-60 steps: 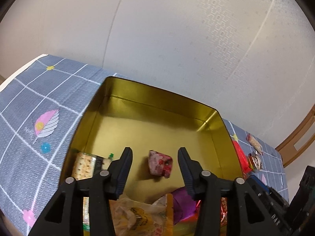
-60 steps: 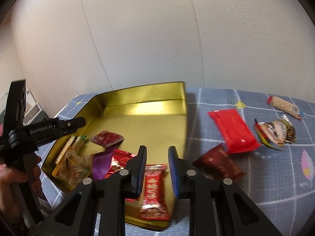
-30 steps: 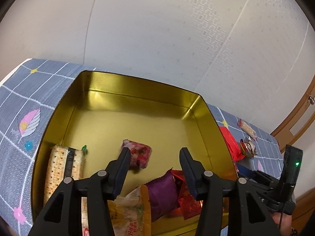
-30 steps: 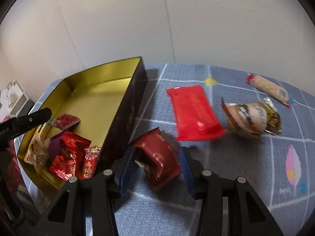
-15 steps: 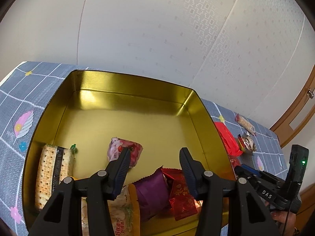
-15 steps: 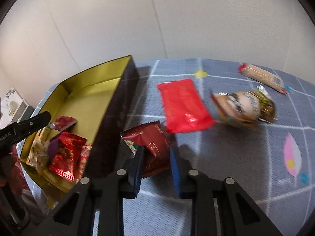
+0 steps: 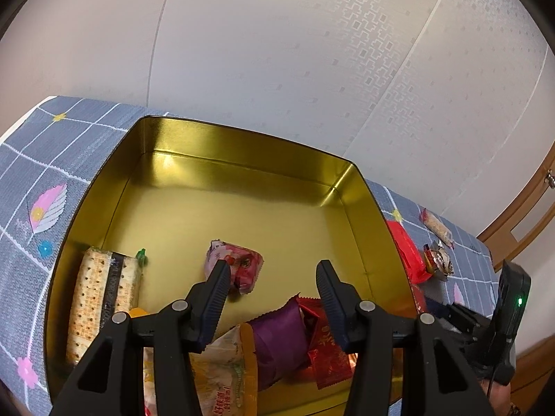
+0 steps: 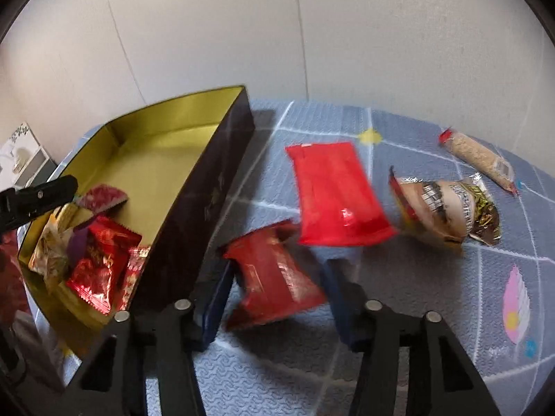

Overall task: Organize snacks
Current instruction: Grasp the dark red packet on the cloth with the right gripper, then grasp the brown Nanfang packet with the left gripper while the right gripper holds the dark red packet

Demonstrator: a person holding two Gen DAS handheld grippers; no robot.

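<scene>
Dark-red snack packet [image 8: 274,277] lies tilted beside gold tin [image 8: 208,190].

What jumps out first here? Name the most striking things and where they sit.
The gold tin dominates, with snacks piled at its near end. Just right of it on the grey cloth, a dark red packet lies between the right gripper's spread jaws, which have just been opening. A bright red packet lies beyond it.

You're working in a home room: textured white wallpaper [image 7: 347,69] behind, a wooden door frame [image 7: 520,222] at the right, and a grey checked tablecloth [image 8: 416,298] with leaf prints underneath.
</scene>
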